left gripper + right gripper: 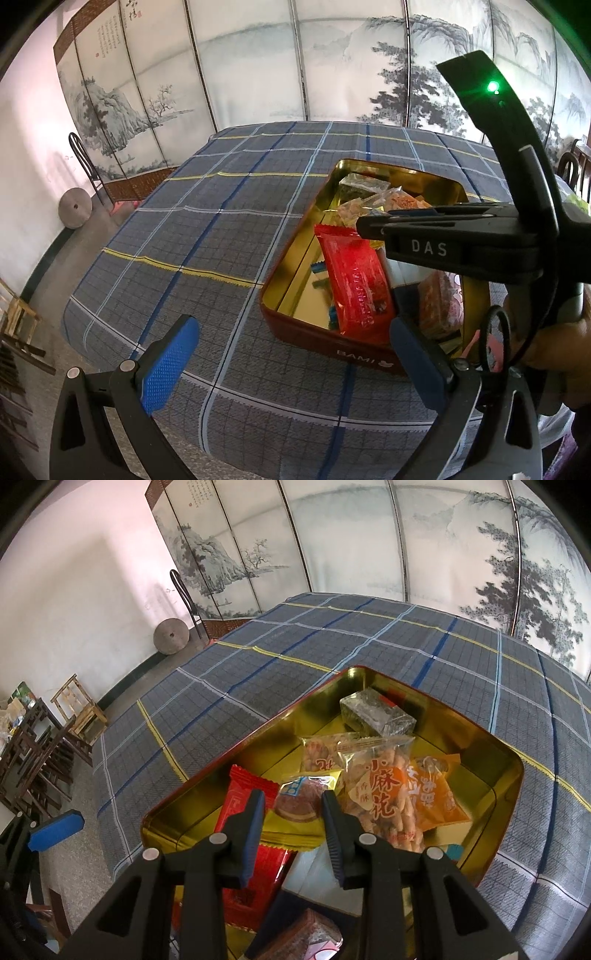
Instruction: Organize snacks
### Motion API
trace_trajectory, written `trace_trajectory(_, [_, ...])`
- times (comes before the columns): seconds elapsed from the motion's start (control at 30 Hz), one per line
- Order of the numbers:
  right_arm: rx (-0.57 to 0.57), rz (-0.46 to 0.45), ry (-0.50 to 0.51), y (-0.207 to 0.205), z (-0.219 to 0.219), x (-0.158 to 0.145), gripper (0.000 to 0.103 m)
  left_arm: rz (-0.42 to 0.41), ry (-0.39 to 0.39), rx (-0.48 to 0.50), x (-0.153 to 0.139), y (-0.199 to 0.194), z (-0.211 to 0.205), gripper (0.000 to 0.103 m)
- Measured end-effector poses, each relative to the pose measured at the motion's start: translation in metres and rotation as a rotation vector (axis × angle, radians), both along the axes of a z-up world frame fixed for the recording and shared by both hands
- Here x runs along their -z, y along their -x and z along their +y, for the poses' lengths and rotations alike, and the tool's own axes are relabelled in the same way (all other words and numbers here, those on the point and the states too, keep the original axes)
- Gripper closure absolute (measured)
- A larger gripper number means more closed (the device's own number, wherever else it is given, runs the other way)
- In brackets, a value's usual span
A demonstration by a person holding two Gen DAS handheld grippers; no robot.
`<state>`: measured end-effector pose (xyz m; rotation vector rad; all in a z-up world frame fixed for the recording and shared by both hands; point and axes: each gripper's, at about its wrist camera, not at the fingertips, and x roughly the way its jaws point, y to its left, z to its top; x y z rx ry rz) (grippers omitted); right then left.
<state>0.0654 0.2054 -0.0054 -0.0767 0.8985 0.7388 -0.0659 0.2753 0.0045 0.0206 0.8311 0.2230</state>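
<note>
The left gripper (293, 332) hangs wide open and empty over the cloth (184, 221), just left of the tin (325, 341). The tin sits on the table's near right part, with snacks piled loosely in it, a red pack (354, 288) among them. Over it, the right gripper (293, 805) has its jaws drawn nearly together. A yellow pack (291, 830) shows in the gap, but I cannot tell whether it is pinched. This looks like the sorting step inside the tin. Next comes a clean lift or placement of one pack without dragging its neighbours.

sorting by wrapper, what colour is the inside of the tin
Shiny gold inside the tin, with a dark red outside; the right wrist view shows it best.
</note>
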Motion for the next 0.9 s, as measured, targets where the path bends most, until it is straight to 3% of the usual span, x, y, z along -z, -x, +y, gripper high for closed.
trace_trajectory(0.47, [-0.001, -0.031, -0.057, 0.014, -0.01, -0.013, 0.071, -0.019, 0.008, 0.018, -0.002, 0.001, 0.002, 0.001])
trace_trajectory(0.6, [0.019, -0.098, -0.085, 0.033, -0.023, -0.028, 0.071, -0.045, 0.006, 0.042, -0.007, 0.005, -0.002, 0.0])
trace_trajectory(0.73, [0.053, -0.174, -0.114, 0.054, -0.043, -0.047, 0.069, -0.031, -0.078, 0.017, -0.009, 0.004, -0.007, 0.001])
trace_trajectory(0.9, [0.109, -0.306, -0.123, 0.084, -0.065, -0.075, 0.061, -0.074, -0.064, 0.012, -0.021, 0.012, -0.01, 0.001])
